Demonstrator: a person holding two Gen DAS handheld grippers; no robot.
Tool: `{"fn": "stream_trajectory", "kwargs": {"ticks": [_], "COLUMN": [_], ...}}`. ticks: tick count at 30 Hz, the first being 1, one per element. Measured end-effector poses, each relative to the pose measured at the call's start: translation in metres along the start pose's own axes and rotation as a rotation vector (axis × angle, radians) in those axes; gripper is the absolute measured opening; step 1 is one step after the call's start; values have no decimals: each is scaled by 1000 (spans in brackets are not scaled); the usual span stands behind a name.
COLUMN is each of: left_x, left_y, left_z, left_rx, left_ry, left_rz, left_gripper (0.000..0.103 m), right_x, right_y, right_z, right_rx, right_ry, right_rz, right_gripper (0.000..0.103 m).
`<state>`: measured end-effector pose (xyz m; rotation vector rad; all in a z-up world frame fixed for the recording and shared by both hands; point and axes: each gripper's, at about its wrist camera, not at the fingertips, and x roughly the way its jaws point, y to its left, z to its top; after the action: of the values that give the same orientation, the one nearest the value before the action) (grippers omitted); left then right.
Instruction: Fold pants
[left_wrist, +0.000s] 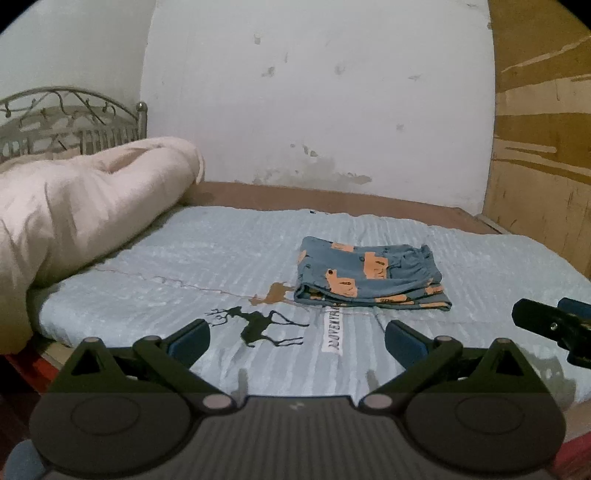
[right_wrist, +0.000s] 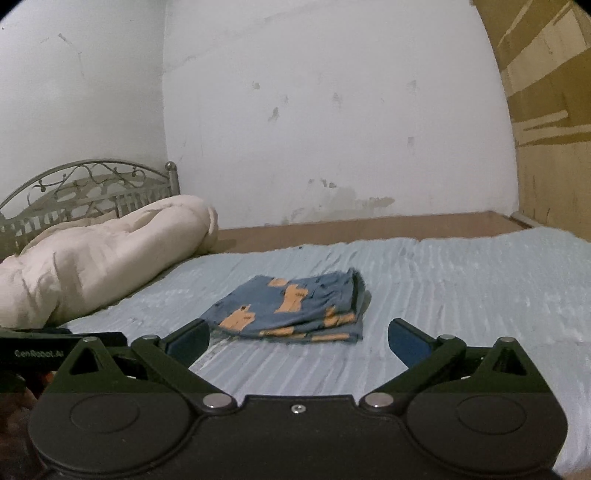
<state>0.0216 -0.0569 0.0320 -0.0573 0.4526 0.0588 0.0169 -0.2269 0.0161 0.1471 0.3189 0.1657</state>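
Note:
The pants (left_wrist: 369, 277) are blue with orange patches and lie folded into a small flat stack on the light blue bedsheet (left_wrist: 184, 266). They also show in the right wrist view (right_wrist: 291, 310). My left gripper (left_wrist: 297, 341) is open and empty, hovering over the sheet short of the pants. My right gripper (right_wrist: 299, 341) is open and empty, just in front of the stack's near edge. The right gripper's body shows at the right edge of the left wrist view (left_wrist: 554, 328).
A rolled cream duvet (left_wrist: 85, 206) lies at the left by a metal headboard (left_wrist: 70, 122). A white wall (left_wrist: 314, 92) stands behind the bed, a wooden panel (left_wrist: 543, 129) at the right. Deer prints (left_wrist: 258, 325) mark the sheet.

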Motion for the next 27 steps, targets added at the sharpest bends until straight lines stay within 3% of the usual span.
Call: {"fn": "stream_trajectory", "kwargs": {"ticks": [12, 27], "left_x": [-1, 13], "left_y": [10, 15], "left_z": [-14, -22], "left_rx": [-24, -22], "left_ry": [12, 28], "left_rz": [1, -2], "left_gripper": [102, 102], "right_x": [-13, -8], "right_y": [6, 2], "right_z": [-13, -20], "right_rx": [3, 8], "right_ry": [21, -15], "right_rz": [-19, -22], "right_gripper": [102, 102]}}
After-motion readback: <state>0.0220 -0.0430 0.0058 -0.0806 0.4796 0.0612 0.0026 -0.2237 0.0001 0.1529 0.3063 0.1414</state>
